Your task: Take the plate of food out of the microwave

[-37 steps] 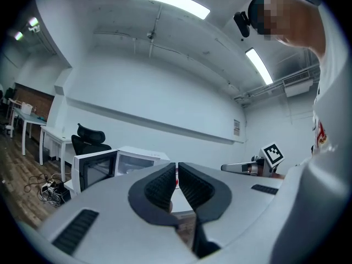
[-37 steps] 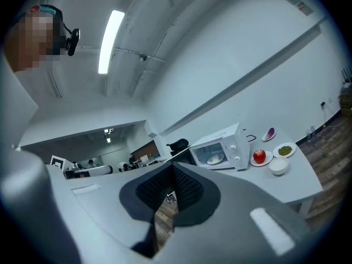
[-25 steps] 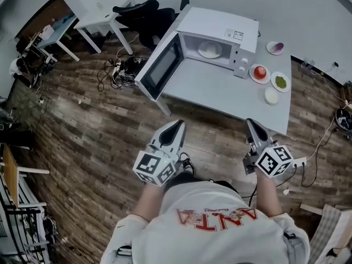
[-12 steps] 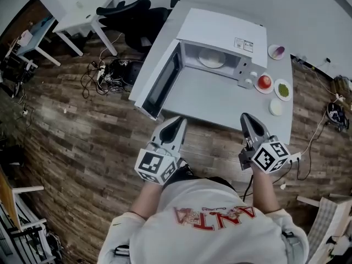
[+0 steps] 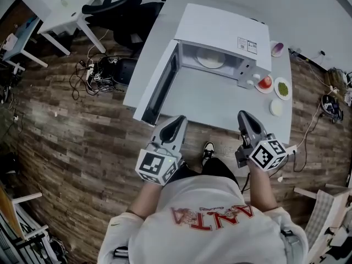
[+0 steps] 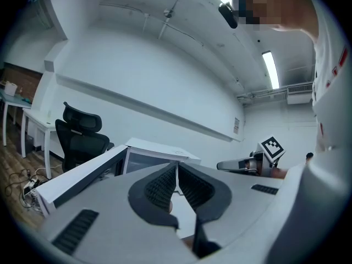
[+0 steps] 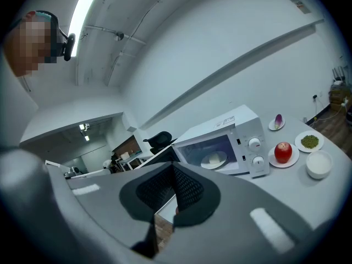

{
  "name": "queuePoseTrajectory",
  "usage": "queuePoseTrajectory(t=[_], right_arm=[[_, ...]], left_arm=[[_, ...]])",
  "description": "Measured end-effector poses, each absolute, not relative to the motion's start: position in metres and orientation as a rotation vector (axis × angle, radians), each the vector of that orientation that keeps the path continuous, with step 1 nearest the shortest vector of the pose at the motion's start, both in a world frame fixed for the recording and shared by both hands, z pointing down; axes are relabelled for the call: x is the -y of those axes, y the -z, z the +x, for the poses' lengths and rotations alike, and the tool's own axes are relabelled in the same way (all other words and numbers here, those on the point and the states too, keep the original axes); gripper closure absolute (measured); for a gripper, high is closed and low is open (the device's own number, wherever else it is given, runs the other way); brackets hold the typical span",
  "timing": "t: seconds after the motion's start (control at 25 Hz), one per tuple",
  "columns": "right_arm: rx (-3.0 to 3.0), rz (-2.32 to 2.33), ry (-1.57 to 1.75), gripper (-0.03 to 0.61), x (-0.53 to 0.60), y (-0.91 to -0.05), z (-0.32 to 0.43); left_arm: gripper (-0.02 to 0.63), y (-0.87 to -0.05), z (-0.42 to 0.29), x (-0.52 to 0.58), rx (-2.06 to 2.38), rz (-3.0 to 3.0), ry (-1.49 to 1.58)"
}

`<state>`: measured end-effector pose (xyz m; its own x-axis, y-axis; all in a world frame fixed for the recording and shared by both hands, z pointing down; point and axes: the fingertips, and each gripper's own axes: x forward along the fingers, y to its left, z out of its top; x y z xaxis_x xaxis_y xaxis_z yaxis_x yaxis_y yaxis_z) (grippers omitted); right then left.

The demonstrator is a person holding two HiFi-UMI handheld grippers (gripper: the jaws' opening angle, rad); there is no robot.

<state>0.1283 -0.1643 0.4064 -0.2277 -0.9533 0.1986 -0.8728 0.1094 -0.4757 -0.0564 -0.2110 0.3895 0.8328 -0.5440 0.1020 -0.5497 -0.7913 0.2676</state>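
Observation:
A white microwave [image 5: 223,34] stands on the grey table [image 5: 214,100] with its door [image 5: 162,84] swung wide open to the left. Inside it sits a white plate of pale food [image 5: 210,59], seen through the opening in the right gripper view as the plate [image 7: 213,159]. My left gripper [image 5: 179,123] hovers short of the table's near edge, below the door, jaws shut and empty. My right gripper [image 5: 243,117] hangs level with it, at the near edge further right, also shut with nothing held. Both stand well short of the microwave [image 7: 220,142].
Right of the microwave lie a plate with a red apple [image 5: 265,82], a plate of green food [image 5: 282,89], a small white bowl [image 5: 275,108] and a dish with a purple item [image 5: 276,49]. A black office chair [image 5: 118,10] and floor cables [image 5: 96,70] are at the left.
The table and microwave have come closer and more centred in the head view as the person stepped forward. Both grippers stay shut at the same height.

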Motion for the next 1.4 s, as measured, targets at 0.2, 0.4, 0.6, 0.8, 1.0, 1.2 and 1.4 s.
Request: queuePoseTrajectory(t=[0.2, 0.4, 0.6, 0.8, 1.0, 1.2, 1.4], right_arm=[[-2.201, -1.812, 0.823, 0.58, 0.204, -0.425, 0.145], [-2.18, -1.797, 0.925, 0.58, 0.248, -0.454, 0.167], [-1.962, -1.739, 1.159, 0.58, 0.294, -0.505, 0.195], [-1.683, -1.467, 1.384, 0.483, 0.337, -0.553, 0.192], [-1.39, -1.373, 1.437, 0.483, 0.369, -0.587, 0.2], [-1.21, -1.382, 1.454, 0.494, 0.397, -0.615, 0.211], [-1.134, -1.414, 1.464, 0.5, 0.411, -0.63, 0.218]], left_arm=[[0.592, -0.391, -0.045, 0.229, 0.881, 2.714, -0.044], [0.592, -0.392, -0.029, 0.247, 0.951, 2.684, -0.065], [0.592, -0.4, -0.009, 0.264, 0.989, 2.653, -0.118], [0.592, -0.419, 0.003, 0.277, 1.014, 2.604, -0.191], [0.592, -0.429, 0.002, 0.289, 1.051, 2.567, -0.222], [0.592, -0.435, 0.004, 0.299, 1.06, 2.556, -0.24], [0.592, -0.439, 0.004, 0.302, 1.055, 2.552, -0.248]])
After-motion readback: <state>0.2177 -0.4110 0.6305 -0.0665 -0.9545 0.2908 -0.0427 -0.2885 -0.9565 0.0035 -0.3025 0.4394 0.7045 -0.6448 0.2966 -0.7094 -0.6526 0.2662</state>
